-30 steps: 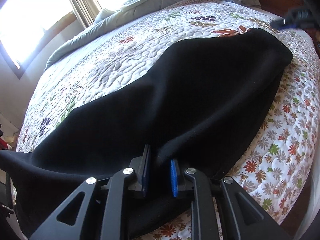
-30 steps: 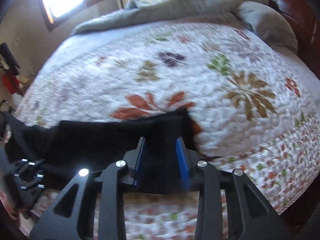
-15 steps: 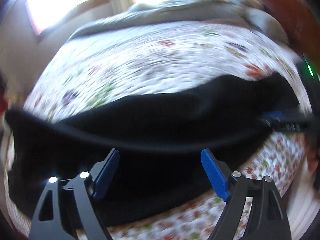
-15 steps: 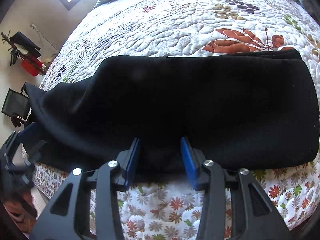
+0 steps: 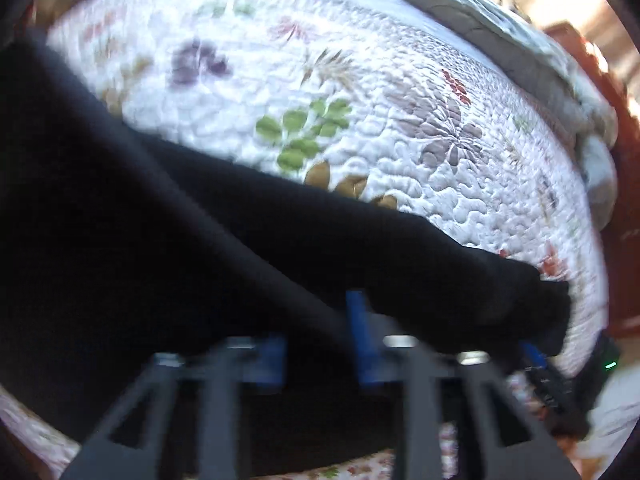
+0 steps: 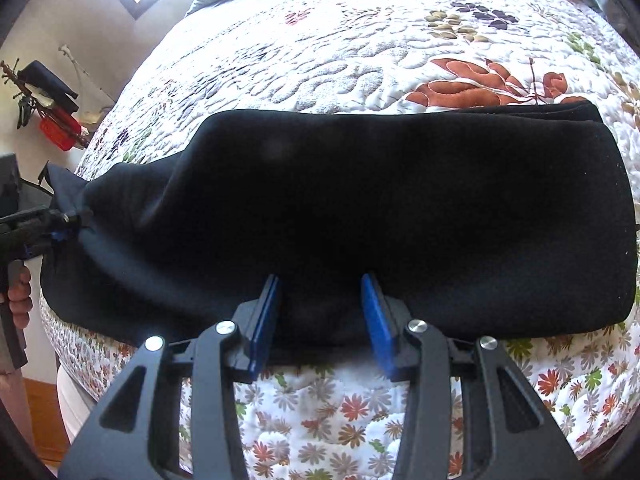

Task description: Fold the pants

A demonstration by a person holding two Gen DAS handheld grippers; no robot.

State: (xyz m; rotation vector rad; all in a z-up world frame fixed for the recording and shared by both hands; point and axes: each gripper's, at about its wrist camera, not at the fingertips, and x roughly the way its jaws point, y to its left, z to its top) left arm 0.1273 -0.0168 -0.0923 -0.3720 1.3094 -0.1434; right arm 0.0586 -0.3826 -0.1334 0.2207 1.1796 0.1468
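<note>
The black pants (image 6: 380, 208) lie across the floral quilt (image 6: 320, 52), folded lengthwise into a long band. My right gripper (image 6: 320, 312) sits at the near edge of the band, its blue pads (image 6: 374, 312) parted with black cloth between them. My left gripper (image 5: 316, 340) is at the left end of the pants (image 5: 200, 248); its view is blurred, with cloth between its pads. In the right wrist view the left gripper (image 6: 60, 226) pinches a bunched corner of the cloth.
The bed edge runs along the near side (image 6: 340, 412). A grey duvet (image 5: 500, 40) is heaped at the far side by a wooden headboard (image 5: 616, 128). A rack with red and black items (image 6: 48, 100) stands by the wall on the left.
My left gripper was wide open half a second ago and has closed down on the left end of the pants. My right gripper has stayed at the near edge and opened slightly.
</note>
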